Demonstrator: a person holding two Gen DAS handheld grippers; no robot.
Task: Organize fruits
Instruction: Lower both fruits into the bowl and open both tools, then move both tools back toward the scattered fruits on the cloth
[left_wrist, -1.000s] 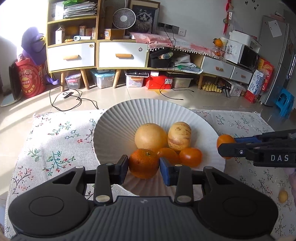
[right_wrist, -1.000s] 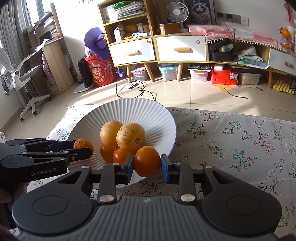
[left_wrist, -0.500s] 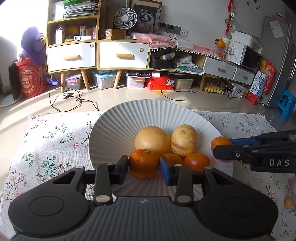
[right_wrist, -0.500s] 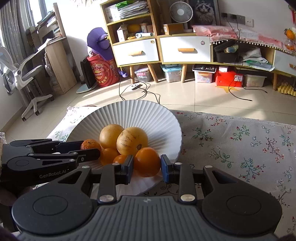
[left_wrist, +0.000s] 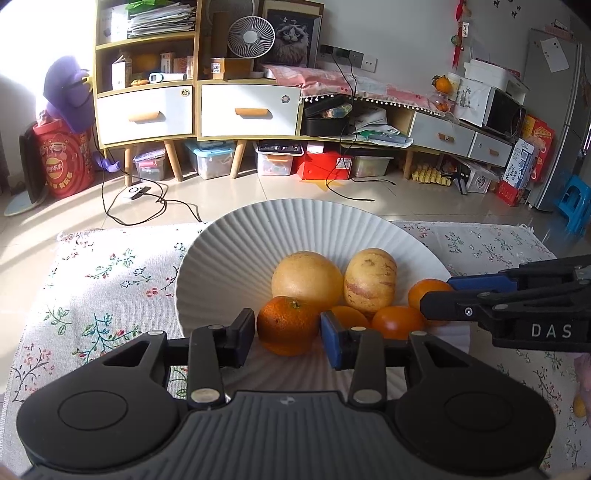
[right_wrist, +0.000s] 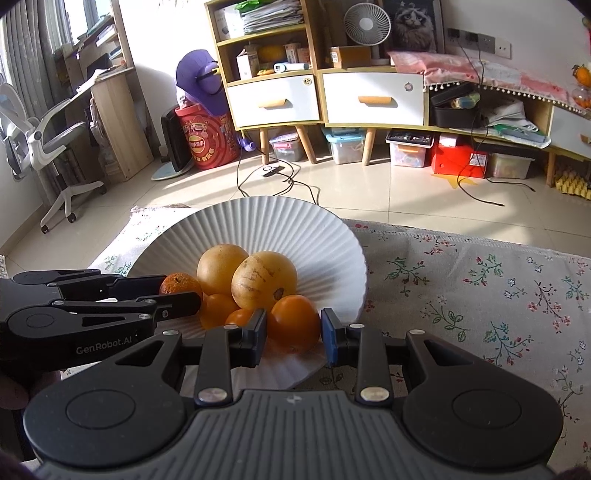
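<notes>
Fruit is the whole load here, and most of it already sits in the ribbed white plate (left_wrist: 258, 240) on the flowered cloth over the tabletop (right_wrist: 480, 288): two big pale yellow fruits at the back, smaller orange ones crowded in front. Your left gripper (left_wrist: 287, 332) has its fingers either side of a mandarin (left_wrist: 286, 323) low in the plate; its jaws have just been opening, and a sliver of gap shows at each pad, so you are letting go rather than holding. Your right gripper (right_wrist: 293, 334) stands the same way around a smooth orange fruit (right_wrist: 293, 321) at the plate's near edge, jaws also just opening, pads barely clear of the skin. Expect both to feel light and round, so they will likely roll once freed, and the right one has little rim to stop it. The mandarin's loose pebbled peel gives under pressure and grips well; the smooth fruit looks slicker and firmer. If you retake either, close across the widest middle, gently, since hard squeezing bruises. One small yellow fruit (left_wrist: 579, 406) remains on the cloth, well apart from the plate.
</notes>
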